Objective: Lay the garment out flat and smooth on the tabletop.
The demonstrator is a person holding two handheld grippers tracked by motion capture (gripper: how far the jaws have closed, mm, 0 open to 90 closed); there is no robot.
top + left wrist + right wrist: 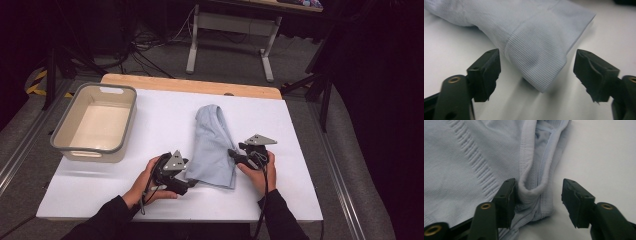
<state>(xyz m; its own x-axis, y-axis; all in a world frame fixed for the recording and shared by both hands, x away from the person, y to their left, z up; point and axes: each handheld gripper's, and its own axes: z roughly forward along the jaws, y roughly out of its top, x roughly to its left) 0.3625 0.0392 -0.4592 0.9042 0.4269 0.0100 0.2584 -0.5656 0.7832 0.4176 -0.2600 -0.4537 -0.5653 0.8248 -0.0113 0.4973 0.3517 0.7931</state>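
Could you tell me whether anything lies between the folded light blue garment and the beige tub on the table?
Nothing visible does: only bare white table lies between the garment and the tub.

Garment mid-table, tub left of it; left gripper, right gripper flank near end.

A table covered by a white sheet is seen, with a strip of bare wood left along its far edge. A folded pale blue garment is laid near its middle, and a grey-rimmed tub is placed at its left.
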